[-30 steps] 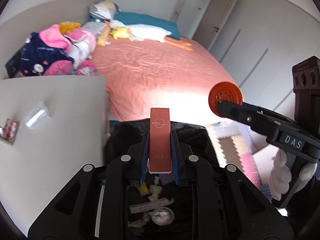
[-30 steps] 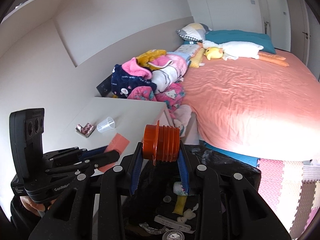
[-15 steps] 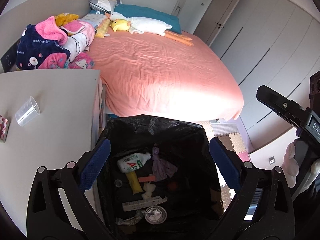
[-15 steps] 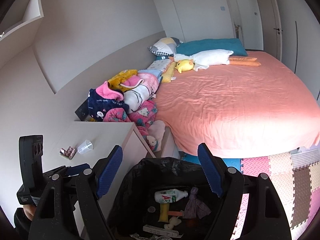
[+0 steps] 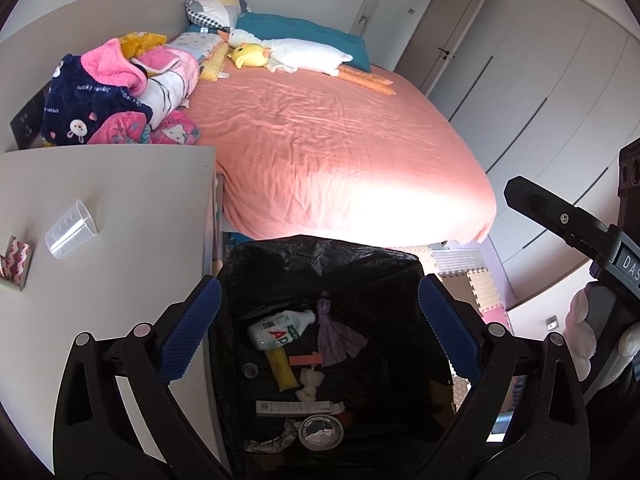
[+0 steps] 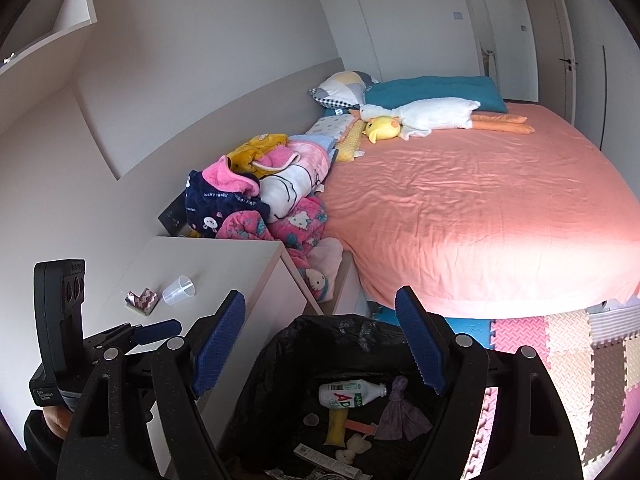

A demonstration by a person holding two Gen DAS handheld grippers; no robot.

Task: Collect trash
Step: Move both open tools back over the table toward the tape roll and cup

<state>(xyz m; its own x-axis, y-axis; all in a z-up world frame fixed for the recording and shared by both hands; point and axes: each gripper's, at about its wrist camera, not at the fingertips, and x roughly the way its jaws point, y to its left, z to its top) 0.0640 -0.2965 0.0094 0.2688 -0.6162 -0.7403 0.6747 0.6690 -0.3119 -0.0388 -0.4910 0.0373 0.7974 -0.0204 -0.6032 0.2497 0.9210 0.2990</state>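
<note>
Left wrist view
- Left hand-held gripper: I see its jaws spread wide with nothing between the blue pads; it hangs directly over the trash bin.
- Trash bin: lined with a black bag, standing between the tabletop and the foot of the bed; I take it as my landmark.
- Trash inside the bin: a white bottle, a yellow tube, a small red card, a purple knotted rag and a round foil lid, all lying at the bottom below my open jaws.
- Trash outside the bin: a clear plastic cup on its side on the tabletop, left of the bin, with a patterned wrapper farther left.
- Right hand-held gripper: I see it only in part, to the right of the bin.

Right wrist view
- Right hand-held gripper: jaws apart and empty, above the bin's near rim.
- Bin contents: bottle, rag and tube lie below and between the fingers.
- Cup and wrapper: on the tabletop, left of the bin, well apart from both grippers.
- Bed: behind the bin.
</note>
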